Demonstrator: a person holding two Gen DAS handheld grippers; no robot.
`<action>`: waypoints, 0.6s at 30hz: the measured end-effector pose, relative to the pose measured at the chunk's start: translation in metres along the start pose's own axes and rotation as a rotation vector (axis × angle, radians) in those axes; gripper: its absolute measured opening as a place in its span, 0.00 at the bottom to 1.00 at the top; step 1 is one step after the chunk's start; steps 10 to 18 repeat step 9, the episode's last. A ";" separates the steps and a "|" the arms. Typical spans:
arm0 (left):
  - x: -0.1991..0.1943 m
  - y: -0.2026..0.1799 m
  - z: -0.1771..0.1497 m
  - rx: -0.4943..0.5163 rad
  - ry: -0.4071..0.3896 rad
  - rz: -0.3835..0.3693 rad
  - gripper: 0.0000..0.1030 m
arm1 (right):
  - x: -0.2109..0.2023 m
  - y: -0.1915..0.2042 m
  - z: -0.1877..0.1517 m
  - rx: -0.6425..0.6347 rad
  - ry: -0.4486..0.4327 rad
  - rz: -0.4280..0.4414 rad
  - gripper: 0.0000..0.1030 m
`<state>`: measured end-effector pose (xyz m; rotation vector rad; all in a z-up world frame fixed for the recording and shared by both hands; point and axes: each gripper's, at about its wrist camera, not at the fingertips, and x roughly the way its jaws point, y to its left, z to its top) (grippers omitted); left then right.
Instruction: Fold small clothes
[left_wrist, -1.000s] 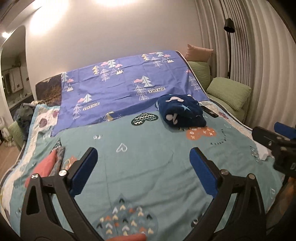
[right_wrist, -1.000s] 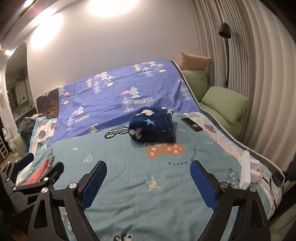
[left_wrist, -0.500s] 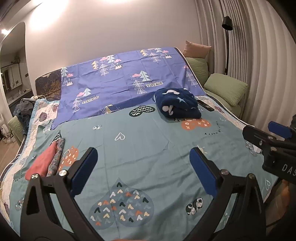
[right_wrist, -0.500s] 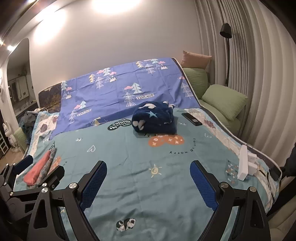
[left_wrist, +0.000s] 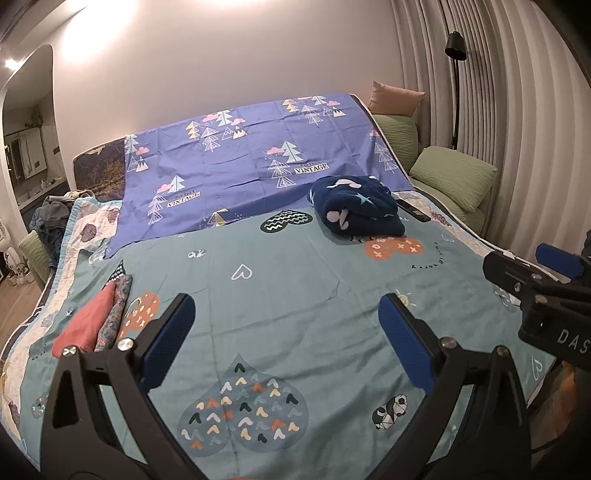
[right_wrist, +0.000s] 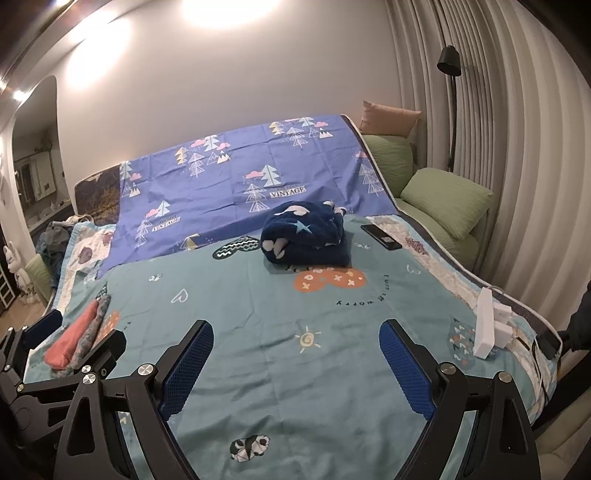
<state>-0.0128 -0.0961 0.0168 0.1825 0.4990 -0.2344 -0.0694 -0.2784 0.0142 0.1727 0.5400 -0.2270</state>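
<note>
Two small folded clothes, one coral red (left_wrist: 86, 325) and one grey patterned (left_wrist: 116, 314), lie side by side at the left edge of the teal bedspread (left_wrist: 295, 295); they also show in the right wrist view (right_wrist: 74, 339). My left gripper (left_wrist: 286, 338) is open and empty above the near part of the bed. My right gripper (right_wrist: 295, 365) is open and empty too, to the right of the left one. It shows at the right edge of the left wrist view (left_wrist: 535, 273). Neither touches any cloth.
A folded dark blue fleece blanket (left_wrist: 360, 208) sits far on the bed, with a black phone (right_wrist: 381, 237) beside it. A purple tree-print sheet (left_wrist: 258, 162) covers the far end. A white power strip (right_wrist: 487, 328) lies at the right edge. Green pillows (left_wrist: 454, 177) lie at the right.
Both grippers have drawn back and risen from the bed, so more of the near bedspread shows. Both stayed open.
</note>
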 end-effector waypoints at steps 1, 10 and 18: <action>0.000 0.000 0.000 0.000 0.001 0.001 0.96 | 0.000 0.000 0.000 0.000 0.001 -0.001 0.90; 0.000 0.001 0.000 -0.004 0.001 0.001 0.96 | 0.002 -0.001 -0.003 0.002 0.002 -0.002 0.90; 0.000 0.001 0.000 -0.004 0.001 0.001 0.96 | 0.002 -0.001 -0.003 0.002 0.002 -0.002 0.90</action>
